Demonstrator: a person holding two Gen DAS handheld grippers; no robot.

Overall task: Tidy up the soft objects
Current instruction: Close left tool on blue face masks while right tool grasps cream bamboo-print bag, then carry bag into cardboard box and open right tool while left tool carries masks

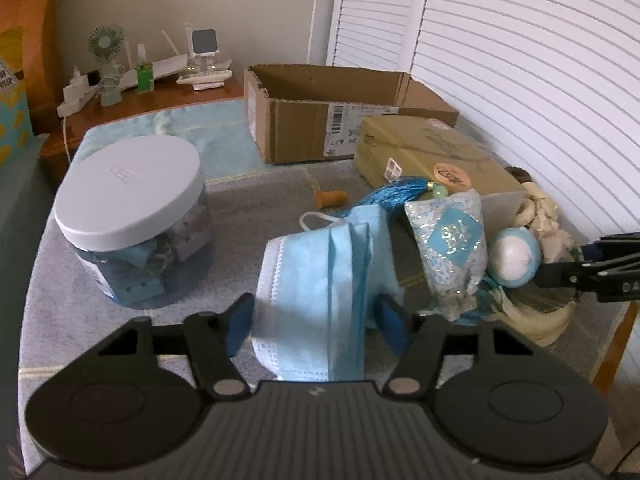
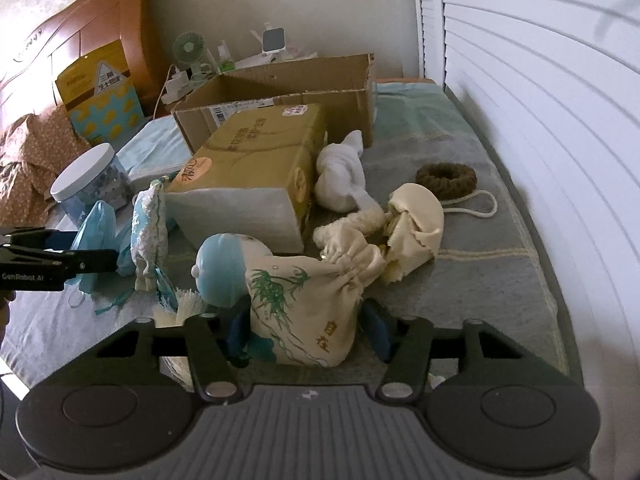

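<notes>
A pleated light-blue face mask (image 1: 320, 276) stands upright between the blue pads of my left gripper (image 1: 316, 320), which is shut on it; the pads press its two sides. In the right wrist view, my right gripper (image 2: 308, 332) is shut on a cream drawstring pouch (image 2: 300, 300) printed with green bamboo. A pale blue and white ball (image 2: 220, 268) leans on the pouch's left side. A glittery blue sachet (image 1: 448, 244) lies between the mask and the ball (image 1: 514, 258). The right gripper's fingers (image 1: 560, 270) reach in from the right edge of the left wrist view.
An open cardboard box (image 2: 280, 92) stands at the back of the bed, with a yellowish tissue pack (image 2: 256, 152) in front of it. A white-lidded jar (image 1: 128, 200) stands left. A knotted white cloth (image 2: 340, 176), cream fabric (image 2: 416, 224) and a brown ring (image 2: 446, 178) lie right. Louvred doors run along the right.
</notes>
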